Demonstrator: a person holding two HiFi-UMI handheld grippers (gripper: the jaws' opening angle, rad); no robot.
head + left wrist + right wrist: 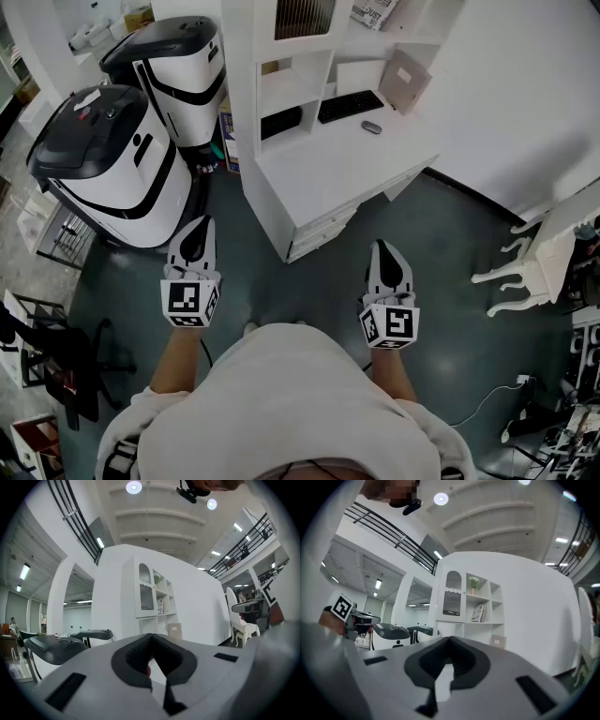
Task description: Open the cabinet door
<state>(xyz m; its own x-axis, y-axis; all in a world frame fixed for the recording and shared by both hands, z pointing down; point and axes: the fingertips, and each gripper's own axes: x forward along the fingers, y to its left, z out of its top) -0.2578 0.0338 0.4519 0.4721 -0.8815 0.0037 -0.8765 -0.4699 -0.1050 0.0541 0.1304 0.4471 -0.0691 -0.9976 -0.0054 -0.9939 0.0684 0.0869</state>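
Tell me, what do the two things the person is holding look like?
The left gripper and right gripper are white, pointed shells with a black teardrop patch on top and a cube of black-and-white square markers behind. The person wears a pale top.

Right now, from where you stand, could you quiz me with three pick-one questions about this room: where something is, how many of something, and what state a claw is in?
1. Where does the black keyboard lie?
A. on the white desk
B. on a sofa
C. inside a box

2. How many big white-and-black machines stand left of the desk?
A. one
B. two
C. four

3. How is the right claw?
A. wide open
B. gripping a cup
C. shut and empty

Answers:
1 A, the keyboard rests on the desk top.
2 B, a second machine stands behind the nearer one.
3 C, its jaws meet with nothing between them.
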